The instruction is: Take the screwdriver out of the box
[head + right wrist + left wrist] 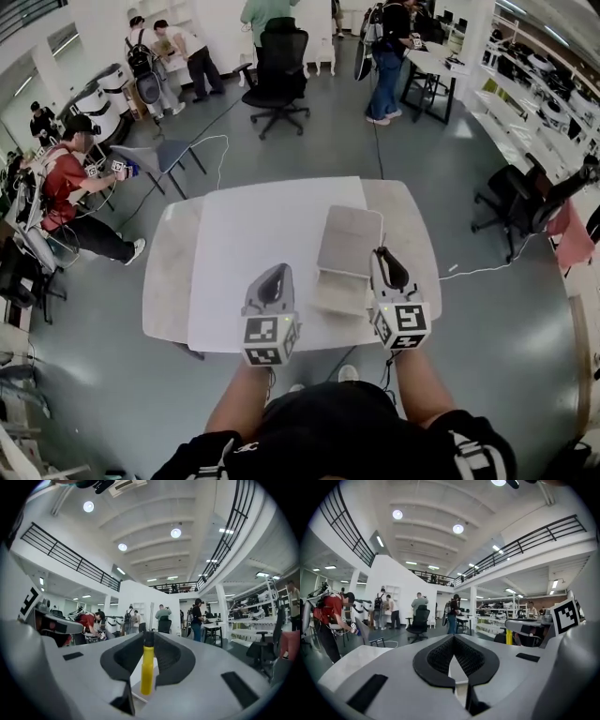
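Left tool (454, 640) seen along its length, black jaws closed tip to tip with nothing between them, over a white worktop (356, 660), with a black chair (418, 620) and standing people (386, 613) beyond in a bright hall with balcony railings (534, 538).

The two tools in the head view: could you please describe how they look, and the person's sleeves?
Both the left tool and right tool are light grey shells with black pads, each carrying a cube of black-and-white square markers. The sleeves are black with white stripes.
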A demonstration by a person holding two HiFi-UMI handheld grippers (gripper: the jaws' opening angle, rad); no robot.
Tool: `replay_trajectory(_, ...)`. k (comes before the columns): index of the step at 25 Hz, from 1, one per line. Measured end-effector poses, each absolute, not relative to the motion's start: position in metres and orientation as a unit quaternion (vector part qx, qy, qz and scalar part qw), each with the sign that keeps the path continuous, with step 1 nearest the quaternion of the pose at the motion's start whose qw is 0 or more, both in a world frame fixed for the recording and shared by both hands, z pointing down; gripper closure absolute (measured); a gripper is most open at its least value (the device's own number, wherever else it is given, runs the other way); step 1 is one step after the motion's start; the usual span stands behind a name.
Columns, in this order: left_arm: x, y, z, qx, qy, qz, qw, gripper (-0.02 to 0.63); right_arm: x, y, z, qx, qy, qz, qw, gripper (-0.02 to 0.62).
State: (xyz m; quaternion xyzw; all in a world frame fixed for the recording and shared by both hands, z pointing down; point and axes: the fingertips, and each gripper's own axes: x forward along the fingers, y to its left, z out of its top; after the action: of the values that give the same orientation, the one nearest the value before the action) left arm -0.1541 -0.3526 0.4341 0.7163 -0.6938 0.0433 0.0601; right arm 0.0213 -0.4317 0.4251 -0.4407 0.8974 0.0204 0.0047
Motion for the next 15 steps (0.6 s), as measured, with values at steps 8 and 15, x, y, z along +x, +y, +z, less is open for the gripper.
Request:
replay_trajectory(8,-0.136,-0.361,0.432,0.739,-0.67,0.042,0.054,0.592,0.033,-0.429,0.428,-0.456,0.89,0.015,0.005,0.525)
replay_trajectory(15,-0.128,-0.366,0.435,0.744,-0.664,0.048,0.057,0.592,0.041,-0.437,0.427,-0.454,0.891,0.017,0.003,0.525)
